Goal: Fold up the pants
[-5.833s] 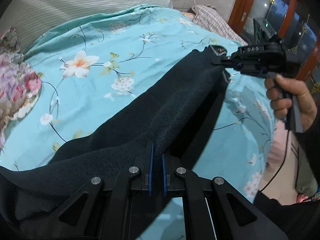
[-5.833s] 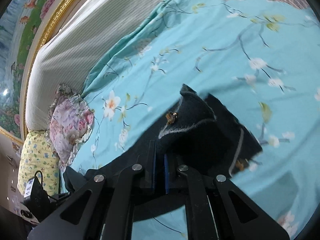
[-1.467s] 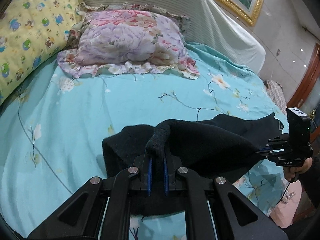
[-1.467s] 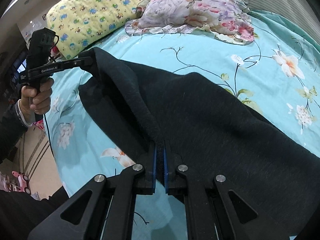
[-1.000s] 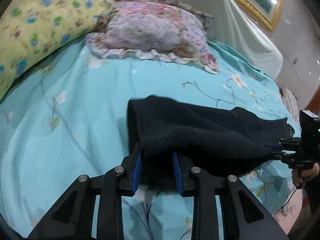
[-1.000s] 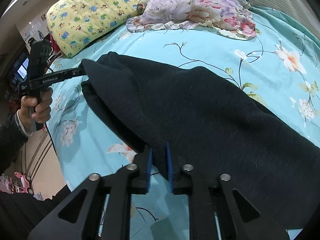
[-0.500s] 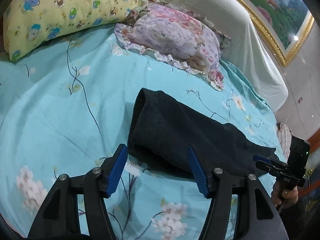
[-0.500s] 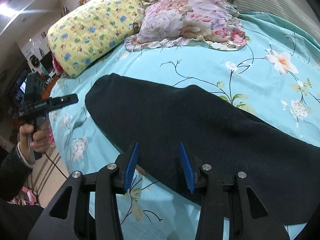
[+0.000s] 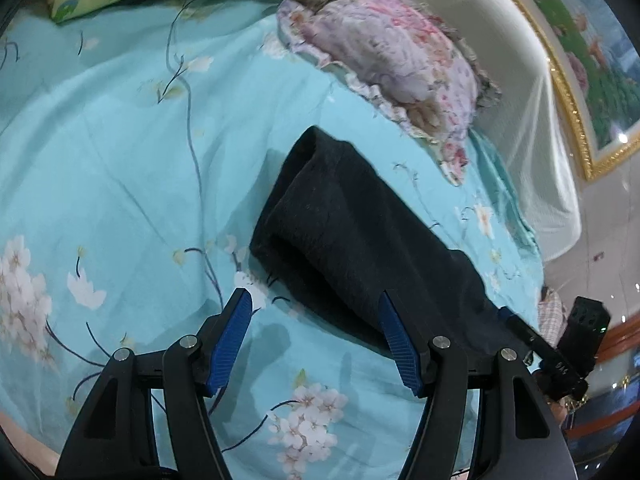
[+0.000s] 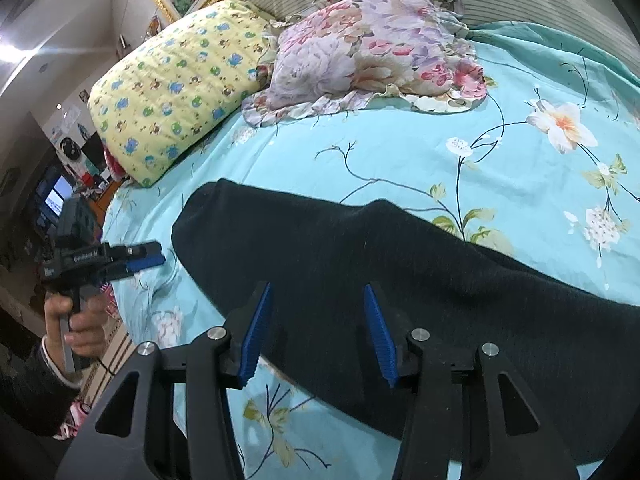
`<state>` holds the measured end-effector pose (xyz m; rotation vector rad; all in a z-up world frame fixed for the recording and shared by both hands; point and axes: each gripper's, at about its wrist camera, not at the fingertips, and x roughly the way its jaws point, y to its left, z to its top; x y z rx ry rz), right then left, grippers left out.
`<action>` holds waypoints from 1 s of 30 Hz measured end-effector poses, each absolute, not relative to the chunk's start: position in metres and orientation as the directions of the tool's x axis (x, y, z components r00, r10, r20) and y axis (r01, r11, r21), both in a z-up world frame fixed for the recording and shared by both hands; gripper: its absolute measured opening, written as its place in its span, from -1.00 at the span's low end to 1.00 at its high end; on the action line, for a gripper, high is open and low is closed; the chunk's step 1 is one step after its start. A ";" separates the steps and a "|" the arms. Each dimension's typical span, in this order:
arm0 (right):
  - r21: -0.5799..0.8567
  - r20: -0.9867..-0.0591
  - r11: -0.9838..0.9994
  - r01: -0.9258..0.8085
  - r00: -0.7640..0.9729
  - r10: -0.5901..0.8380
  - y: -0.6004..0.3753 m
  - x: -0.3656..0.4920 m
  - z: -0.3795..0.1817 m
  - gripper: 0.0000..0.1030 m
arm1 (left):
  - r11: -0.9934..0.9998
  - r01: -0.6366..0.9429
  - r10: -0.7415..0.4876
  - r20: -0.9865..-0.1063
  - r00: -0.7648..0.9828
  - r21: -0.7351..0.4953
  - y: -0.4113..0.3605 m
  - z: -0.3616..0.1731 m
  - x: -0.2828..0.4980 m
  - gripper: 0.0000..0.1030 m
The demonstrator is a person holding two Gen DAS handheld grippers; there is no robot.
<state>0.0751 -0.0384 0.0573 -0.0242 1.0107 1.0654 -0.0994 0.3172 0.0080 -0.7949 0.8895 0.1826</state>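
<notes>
While the dark pants [image 9: 352,232] lie folded in a long band on the turquoise floral bed [image 9: 112,168], nothing grips them. Just above their near edge, the left gripper [image 9: 316,336] has its blue pads spreading apart, with only the cloth's edge behind them. Over the band's middle, the right gripper [image 10: 316,332] is likewise widening, its pads clear of the fabric. Farther off sit a floral pillow [image 10: 372,52] and a yellow pillow [image 10: 176,88].
</notes>
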 end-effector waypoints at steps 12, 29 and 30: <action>0.457 -0.702 0.570 -0.683 0.117 0.703 -0.012 0.128 0.055 -0.05 | 0.642 -0.494 -0.232 -0.763 0.603 -0.586 0.313 -0.006 -0.078 0.38; 0.333 -0.863 0.506 -0.796 -0.041 0.504 0.057 0.157 0.002 -0.48 | 0.547 -0.542 -0.257 -0.744 0.616 -0.638 0.328 -0.029 -0.053 0.36; 0.348 -0.861 0.503 -0.791 -0.057 0.506 0.055 0.158 0.003 -0.59 | 0.549 -0.544 -0.248 -0.745 0.619 -0.635 0.328 -0.029 -0.051 0.32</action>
